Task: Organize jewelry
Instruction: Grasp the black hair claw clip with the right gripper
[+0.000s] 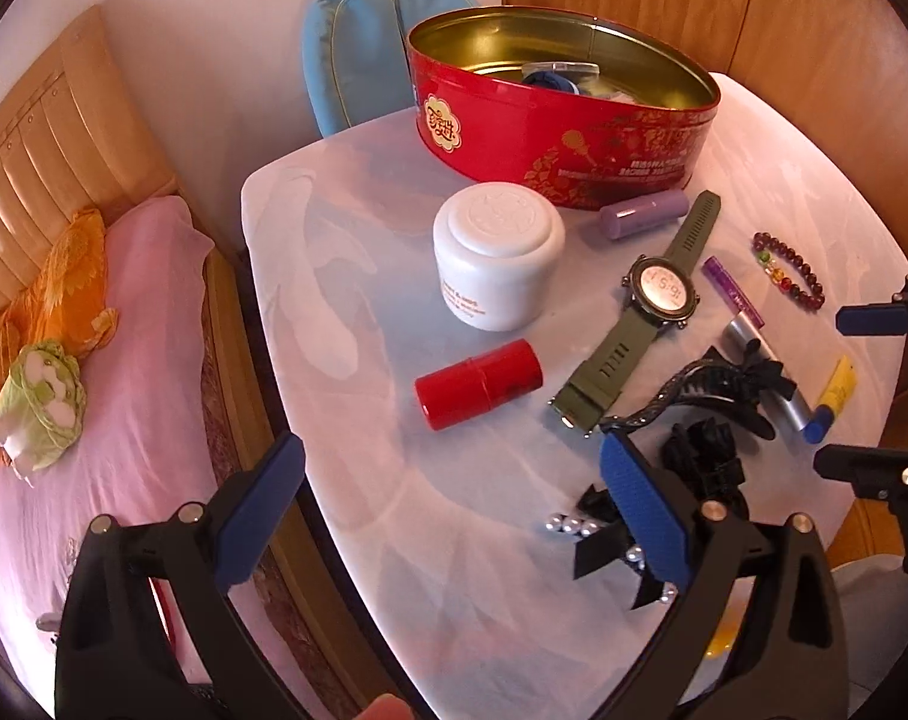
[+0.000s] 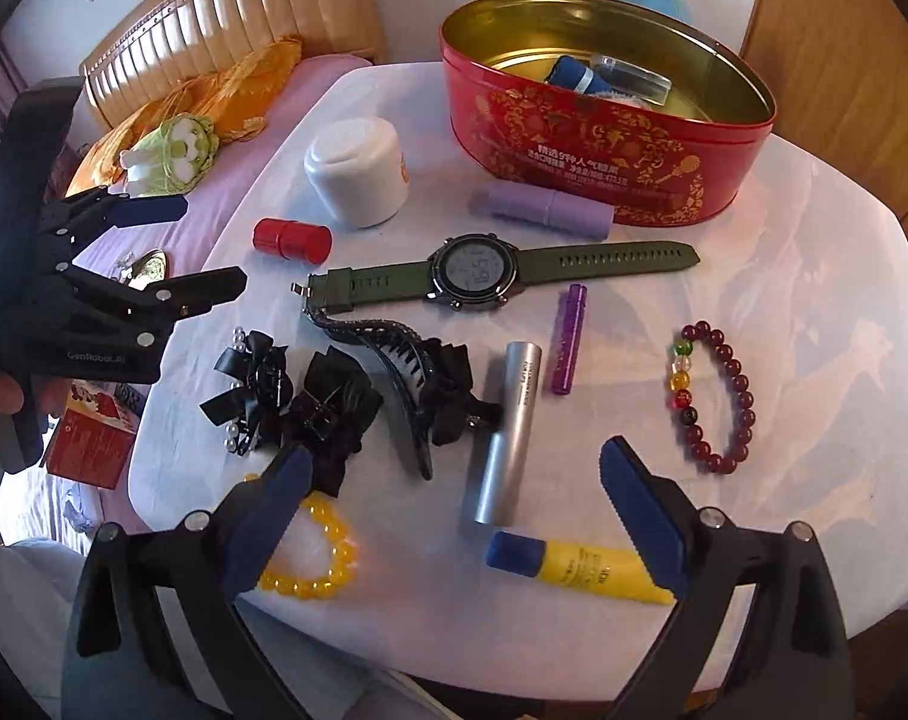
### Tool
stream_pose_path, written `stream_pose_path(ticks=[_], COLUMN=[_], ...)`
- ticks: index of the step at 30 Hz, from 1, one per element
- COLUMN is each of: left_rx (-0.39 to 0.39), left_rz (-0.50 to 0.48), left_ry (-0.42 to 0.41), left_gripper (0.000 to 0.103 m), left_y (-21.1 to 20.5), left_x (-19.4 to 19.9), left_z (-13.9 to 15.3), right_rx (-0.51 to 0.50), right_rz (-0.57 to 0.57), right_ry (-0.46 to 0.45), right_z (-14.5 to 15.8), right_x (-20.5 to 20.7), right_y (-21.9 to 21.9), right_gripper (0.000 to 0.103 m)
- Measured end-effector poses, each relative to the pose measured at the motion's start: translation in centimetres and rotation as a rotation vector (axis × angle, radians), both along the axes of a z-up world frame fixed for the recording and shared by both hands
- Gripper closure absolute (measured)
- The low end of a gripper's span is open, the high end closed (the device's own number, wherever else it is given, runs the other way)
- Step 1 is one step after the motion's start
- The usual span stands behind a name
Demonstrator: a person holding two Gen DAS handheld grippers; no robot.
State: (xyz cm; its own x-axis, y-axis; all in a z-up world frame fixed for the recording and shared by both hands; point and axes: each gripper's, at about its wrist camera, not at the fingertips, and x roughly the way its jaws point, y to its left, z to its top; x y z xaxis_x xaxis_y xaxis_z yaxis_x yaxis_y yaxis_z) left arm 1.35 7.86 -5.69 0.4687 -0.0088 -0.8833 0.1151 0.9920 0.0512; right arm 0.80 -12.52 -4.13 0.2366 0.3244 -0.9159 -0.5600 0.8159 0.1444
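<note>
At the far left, the left tool [image 2: 205,249] is held released above the edge of the white-covered surface [image 2: 814,300], with nothing between its fingers. Just right of it, a black ribbon hair clip with pearls [image 2: 256,384] and a black claw clip [image 2: 406,372] are seen lying together, and a yellow bead bracelet [image 2: 316,558] is partly hidden under the right tool's left finger. A red cylinder [image 2: 292,240] and a white jar [image 2: 358,171] are placed further back. A green-strapped watch [image 2: 472,276] is laid across the middle. A silver tube [image 2: 505,432], a purple tube [image 2: 565,339] and a yellow tube [image 2: 580,567] follow. The right tool [image 2: 454,516] is held released, empty, above them. A dark red bead bracelet [image 2: 736,384] is found rightmost, and an open red tin [image 2: 604,138] stands behind.
</note>
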Motion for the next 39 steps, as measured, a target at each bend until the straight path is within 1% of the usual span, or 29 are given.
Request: stream_pose_path(ticks=[2, 4, 5, 6, 7, 8, 10, 13, 15, 16, 17, 20, 23, 25, 27, 29, 30, 33, 35, 36, 37, 39], left_rx=[-0.017, 0.007, 0.015, 0.013, 0.002, -0.007, -0.006, 0.029, 0.044, 0.047, 0.05, 0.047, 0.038, 0.039, 0.035, 0.034, 0.035, 0.04, 0.044, 0.04, 0.035, 0.023], left_rz=[-0.032, -0.057, -0.068, -0.078, -0.088, -0.097, -0.112, -0.135, -0.151, -0.162, -0.169, -0.182, -0.196, -0.197, -0.196, -0.2, -0.202, -0.213, -0.216, -0.217, -0.219, -0.225], left_ry=[-0.009, -0.007, -0.005, -0.005, -0.006, -0.006, -0.004, 0.008, 0.013, 0.014, 0.015, 0.014, 0.015, 0.017, 0.021, 0.022, 0.021, 0.025, 0.023, 0.022, 0.022, 0.023], left_gripper=[0.007, 0.007, 0.007, 0.007, 0.007, 0.007, 0.007, 0.007, 0.007, 0.007, 0.007, 0.007, 0.007, 0.007, 0.007, 0.007, 0.007, 0.007, 0.007, 0.007, 0.007, 0.007], left_y=[0.7, 1.1, 1.2, 1.3, 1.5, 1.6, 1.6, 1.2, 1.0, 0.9, 0.8, 0.7, 0.4, 0.2, 0.0, -0.1, -0.1, -0.1, -0.1, -0.1, 0.0, 0.1], left_x=[0.3, 0.9, 1.2, 1.5, 1.8, 2.1, 2.6, 3.0, 3.1, 3.2, 3.2, 3.4, 3.6, 3.7, 3.8, 3.7, 3.7, 3.5, 3.4, 3.4, 3.3, 3.3], left_z=[-0.4, -0.7, -0.7, -0.7, -0.6, -0.6, -0.7, -1.2, -1.3, -1.3, -1.2, -1.2, -1.2, -1.4, -1.5, -1.5, -1.5, -1.5, -1.5, -1.4, -1.4, -1.4], right_rx=[-0.015, -0.027, -0.032, -0.041, -0.053, -0.063, -0.064, -0.062, -0.072, -0.062, -0.056, -0.109, -0.127, -0.113, -0.089, -0.044, -0.044, -0.096, -0.086, -0.084, -0.093, -0.088], right_rz=[-0.009, -0.013, -0.01, -0.007, -0.003, -0.004, -0.008, 0.004, 0.031, 0.045, 0.062, 0.137, 0.185, 0.217, 0.225, 0.218, 0.221, 0.246, 0.241, 0.235, 0.226, 0.213], right_ry=[-0.002, 0.001, 0.001, 0.001, 0.006, 0.006, -0.01, -0.023, -0.03, -0.03, -0.039, -0.081, -0.102, -0.105, -0.109, -0.086, -0.079, -0.074, -0.068, -0.065, -0.075, -0.063], right_z=[-0.4, -1.0, -1.2, -1.5, -1.9, -2.1, -2.2, -2.6, -3.0, -2.8, -2.7, -2.8, -2.9, -2.8, -2.7, -2.6, -2.8, -3.8, -4.1, -4.1, -4.1, -4.1], right_x=[0.1, 0.4, 0.6, 0.8, 1.2, 1.5, 2.0, 2.7, 3.1, 3.2, 3.3, 2.6, 2.0, 1.6, 1.6, 1.7, 1.8, 1.6, 1.8, 1.8, 1.8, 2.1], right_y=[1.0, 2.0, 2.4, 2.9, 3.2, 3.5, 3.7, 3.7, 3.9, 4.0, 4.1, 4.8, 5.2, 5.3, 5.3, 5.2, 5.3, 6.0, 6.1, 6.0, 6.0, 5.7], right_gripper=[0.005, 0.006, 0.012, 0.026, 0.031, 0.033, 0.033, 0.033, 0.035, 0.038, 0.043, 0.044, 0.044, 0.044, 0.051, 0.054, 0.054, 0.054, 0.055, 0.063, 0.067, 0.07])
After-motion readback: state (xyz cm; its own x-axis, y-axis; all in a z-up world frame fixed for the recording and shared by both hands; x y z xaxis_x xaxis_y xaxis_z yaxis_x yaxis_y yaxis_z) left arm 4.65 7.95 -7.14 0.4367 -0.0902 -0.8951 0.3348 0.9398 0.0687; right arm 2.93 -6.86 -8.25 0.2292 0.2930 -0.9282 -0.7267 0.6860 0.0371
